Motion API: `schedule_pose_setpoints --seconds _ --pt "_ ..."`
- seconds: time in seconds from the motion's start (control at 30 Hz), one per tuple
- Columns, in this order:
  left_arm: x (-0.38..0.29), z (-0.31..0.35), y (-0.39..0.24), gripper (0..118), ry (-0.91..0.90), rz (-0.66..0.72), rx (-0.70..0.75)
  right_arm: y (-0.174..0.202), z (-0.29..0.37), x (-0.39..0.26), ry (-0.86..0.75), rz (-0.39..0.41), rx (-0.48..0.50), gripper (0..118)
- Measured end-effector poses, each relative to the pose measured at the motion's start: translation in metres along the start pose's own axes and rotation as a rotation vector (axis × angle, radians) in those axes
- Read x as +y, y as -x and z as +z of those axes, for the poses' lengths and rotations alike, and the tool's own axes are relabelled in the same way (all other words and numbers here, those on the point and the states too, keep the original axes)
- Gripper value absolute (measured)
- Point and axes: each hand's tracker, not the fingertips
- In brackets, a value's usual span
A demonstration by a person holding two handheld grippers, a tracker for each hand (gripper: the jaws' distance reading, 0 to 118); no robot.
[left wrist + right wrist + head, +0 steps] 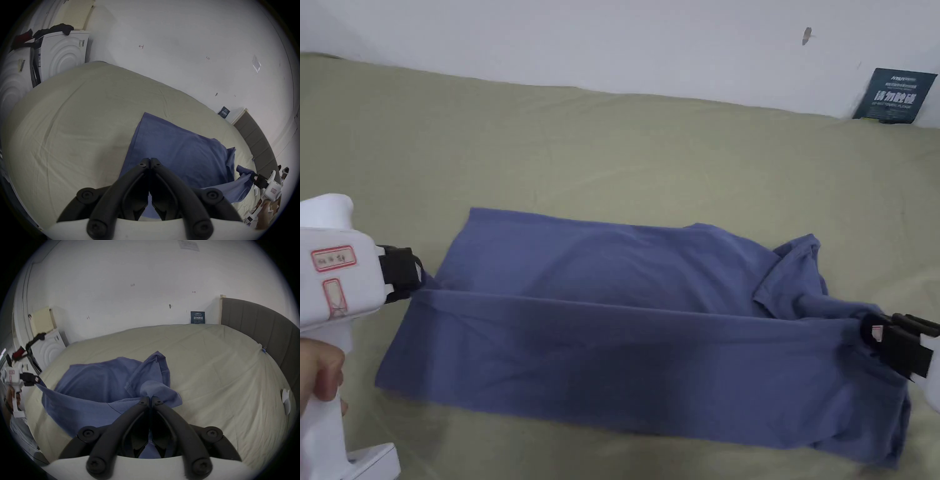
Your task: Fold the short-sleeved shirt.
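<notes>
A blue short-sleeved shirt (625, 300) lies spread across the bed, with a long edge lifted and stretched taut between the two grippers. My left gripper (419, 275) pinches the shirt's left end, jaws shut on the cloth; in the left gripper view its jaws (149, 160) press together over the blue shirt (175, 149). My right gripper (872, 328) grips the bunched right end near the sleeve, jaws shut; in the right gripper view the cloth (152, 387) bulges out above the gripper (150, 398). A sleeve (800, 262) lies crumpled at the far right.
The bed sheet (612, 144) is pale green and reaches a white wall. A dark sign (894, 95) leans on the wall at the back right. A grey padded headboard (259, 321) stands on the right, and white appliances with dark clothes (61, 47) stand off the left end.
</notes>
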Motion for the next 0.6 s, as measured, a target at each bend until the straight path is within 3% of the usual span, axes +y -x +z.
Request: schedule_pose_setpoints --seconds 0.03,0.07,0.1,0.13,0.27,0.47,0.5,0.53,0.57,0.6 --pt "0.0 -0.005 -0.001 2 0.01 -0.009 0.006 0.001 -0.006 0.0 -0.003 0.016 -0.007 9" --pt "0.0 -0.01 -0.002 12 0.023 -0.013 0.017 0.003 -0.009 -0.001 -0.007 0.05 -0.008 21" --pt "-0.002 -0.012 -0.003 50 0.015 -0.024 0.057 0.005 -0.01 0.0 -0.012 0.095 -0.006 54" --pt "-0.003 -0.012 -0.005 88 -0.003 -0.056 0.103 0.008 -0.01 0.001 -0.001 0.124 -0.023 78" --pt "-0.015 0.008 -0.001 118 -0.165 -0.054 0.111 0.01 0.006 0.001 -0.04 0.103 -0.003 89" --pt "-0.036 0.055 0.0 117 -0.28 -0.151 0.05 0.012 0.059 -0.002 -0.109 -0.015 0.031 88" --pt "-0.042 0.065 0.0 112 -0.276 -0.188 0.048 0.013 0.07 -0.005 -0.126 -0.038 0.086 67" --pt "-0.049 0.074 0.002 91 -0.276 -0.24 0.055 0.015 0.08 -0.01 -0.145 -0.035 0.113 22" --pt "-0.055 0.079 0.004 41 -0.264 -0.268 0.086 0.02 0.087 -0.015 -0.139 -0.022 0.078 0" --pt "-0.062 0.083 0.005 0 -0.263 -0.283 0.115 0.02 0.099 -0.021 -0.147 -0.001 0.036 0"
